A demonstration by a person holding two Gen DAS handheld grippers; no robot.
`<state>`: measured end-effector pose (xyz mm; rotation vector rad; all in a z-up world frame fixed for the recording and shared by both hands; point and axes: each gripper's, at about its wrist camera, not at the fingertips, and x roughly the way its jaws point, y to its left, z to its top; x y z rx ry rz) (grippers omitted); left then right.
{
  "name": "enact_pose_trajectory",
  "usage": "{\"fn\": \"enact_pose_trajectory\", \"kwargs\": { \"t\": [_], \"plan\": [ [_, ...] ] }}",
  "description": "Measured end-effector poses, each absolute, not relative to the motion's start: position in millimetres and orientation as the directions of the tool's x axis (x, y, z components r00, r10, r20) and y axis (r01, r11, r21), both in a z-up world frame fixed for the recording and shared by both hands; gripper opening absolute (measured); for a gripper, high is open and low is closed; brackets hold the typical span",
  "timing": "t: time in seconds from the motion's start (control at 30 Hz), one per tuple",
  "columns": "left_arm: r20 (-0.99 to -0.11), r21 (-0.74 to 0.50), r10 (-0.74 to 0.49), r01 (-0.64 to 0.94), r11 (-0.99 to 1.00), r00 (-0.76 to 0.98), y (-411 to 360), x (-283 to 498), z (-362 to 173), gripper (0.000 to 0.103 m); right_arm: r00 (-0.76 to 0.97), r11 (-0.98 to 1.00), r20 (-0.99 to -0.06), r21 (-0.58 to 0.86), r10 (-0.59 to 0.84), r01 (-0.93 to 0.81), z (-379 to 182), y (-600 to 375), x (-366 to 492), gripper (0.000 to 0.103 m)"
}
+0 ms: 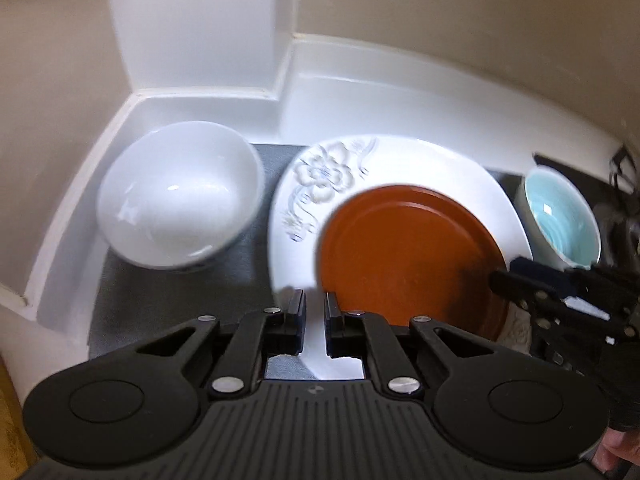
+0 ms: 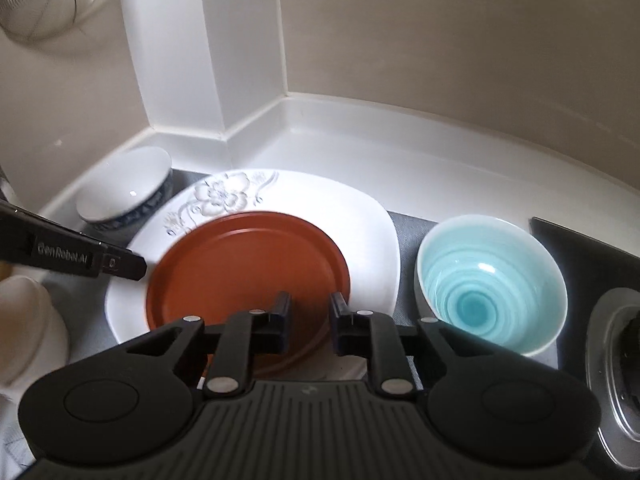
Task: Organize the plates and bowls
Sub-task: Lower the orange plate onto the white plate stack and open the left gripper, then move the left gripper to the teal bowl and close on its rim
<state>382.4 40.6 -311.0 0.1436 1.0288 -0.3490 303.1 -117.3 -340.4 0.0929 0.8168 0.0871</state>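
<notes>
A brown plate (image 1: 408,256) (image 2: 248,268) lies on a large white plate with a raised flower pattern (image 1: 320,184) (image 2: 360,220). A white bowl with a blue-patterned outside (image 1: 176,196) (image 2: 124,188) stands to the left of them. A light blue bowl (image 1: 560,216) (image 2: 492,284) stands to the right. My left gripper (image 1: 315,300) hovers over the near left edge of the white plate, jaws slightly apart and empty. My right gripper (image 2: 310,302) hovers over the near right edge of the brown plate, jaws slightly apart and empty.
The dishes sit on a grey mat (image 1: 168,300) (image 2: 404,236) in a corner of a white counter with a raised white rim (image 1: 200,96) (image 2: 360,120). A metal sink drain (image 2: 616,360) is at far right. A cream object (image 2: 28,320) is at far left.
</notes>
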Motion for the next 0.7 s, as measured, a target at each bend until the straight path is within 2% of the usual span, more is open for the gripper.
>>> {"fn": "enact_pose_trajectory", "kwargs": {
  "t": [0.03,0.13,0.3,0.47,0.7],
  "plan": [
    [-0.854,-0.035,-0.212,0.354,0.935,0.475,36.2,381.2,-312.2,0.009,0.674,0.993,-0.730,0.115,0.109,-0.036,-343.3,-115.6,305.2,0.010],
    [-0.853,-0.042,-0.214,0.346,0.937,0.475,29.8,383.9,-315.6,0.009,0.660,0.993,-0.744,0.110,0.107,-0.037,-349.4,-111.0,312.0,0.005],
    [-0.856,-0.068,-0.235,0.350,0.934,0.461,32.6,382.5,-303.0,0.009,0.677,0.985,-0.723,0.172,0.137,-0.016,-344.1,-116.7,306.3,0.004],
    [-0.839,-0.152,-0.300,0.334,0.930,0.453,49.1,364.3,-285.6,0.020,0.710,0.974,-0.685,0.228,0.162,-0.003,-320.4,-134.7,268.5,0.006],
    [-0.866,-0.257,-0.336,0.246,0.935,0.371,64.8,332.6,-280.4,0.029,0.689,0.945,-0.703,0.316,0.177,0.079,-312.3,-163.6,194.6,0.006]
  ]
}}
